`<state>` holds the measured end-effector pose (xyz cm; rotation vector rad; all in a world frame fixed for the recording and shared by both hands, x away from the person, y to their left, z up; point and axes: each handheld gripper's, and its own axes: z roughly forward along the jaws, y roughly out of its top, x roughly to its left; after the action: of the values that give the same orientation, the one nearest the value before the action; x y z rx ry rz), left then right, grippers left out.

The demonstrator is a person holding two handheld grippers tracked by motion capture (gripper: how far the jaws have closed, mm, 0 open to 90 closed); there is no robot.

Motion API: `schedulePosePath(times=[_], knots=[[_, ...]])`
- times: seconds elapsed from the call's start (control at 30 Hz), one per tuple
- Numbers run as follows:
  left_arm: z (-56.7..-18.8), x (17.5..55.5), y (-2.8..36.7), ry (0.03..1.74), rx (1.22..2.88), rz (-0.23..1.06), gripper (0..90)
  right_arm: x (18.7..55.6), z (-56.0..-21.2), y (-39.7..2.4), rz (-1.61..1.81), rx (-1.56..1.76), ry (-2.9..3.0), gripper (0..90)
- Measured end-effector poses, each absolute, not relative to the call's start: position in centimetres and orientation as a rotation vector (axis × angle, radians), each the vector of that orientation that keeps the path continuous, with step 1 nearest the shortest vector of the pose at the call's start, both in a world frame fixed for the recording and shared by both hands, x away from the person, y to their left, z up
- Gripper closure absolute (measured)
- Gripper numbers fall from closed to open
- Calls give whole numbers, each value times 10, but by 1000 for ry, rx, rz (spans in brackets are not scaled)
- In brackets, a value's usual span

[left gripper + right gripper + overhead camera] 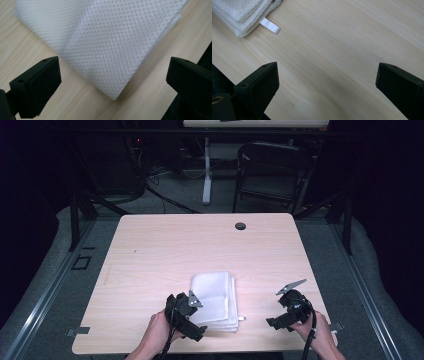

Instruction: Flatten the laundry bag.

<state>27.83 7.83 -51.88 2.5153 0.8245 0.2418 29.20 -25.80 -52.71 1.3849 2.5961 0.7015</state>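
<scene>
A folded white mesh cloth (pixel 215 297) lies on the light wooden table (pixel 170 250) near its front edge. My left gripper (pixel 192 318) is at the cloth's front left corner and stands open. In the left gripper view that corner of the cloth (pixel 105 37) lies flat between the spread jaws of the left gripper (pixel 112 82), touching neither. My right gripper (pixel 282 313) is to the right of the cloth, apart from it, and open. The right gripper (pixel 327 85) hangs over bare wood, with a cloth corner (pixel 239 12) and its white tag loop (pixel 270 26) at the upper left.
A small black round cap (pixel 240 226) sits near the table's far edge. Behind the table stand a dark folding chair (pixel 270 170) and a white desk leg (pixel 206 170). Black frame posts flank the table on both sides.
</scene>
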Motion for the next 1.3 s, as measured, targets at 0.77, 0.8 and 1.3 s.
schedulePosePath(times=[0.77,0.8,1.3], knots=[[-532,286,27,683,2602,263,1,293,-527,-258,666,1376,2637,59],[-533,287,23,680,2605,283,1,293,-526,-259,663,1372,2654,61],[-534,285,20,619,2583,309,374,293,-526,-259,668,1358,2671,93]])
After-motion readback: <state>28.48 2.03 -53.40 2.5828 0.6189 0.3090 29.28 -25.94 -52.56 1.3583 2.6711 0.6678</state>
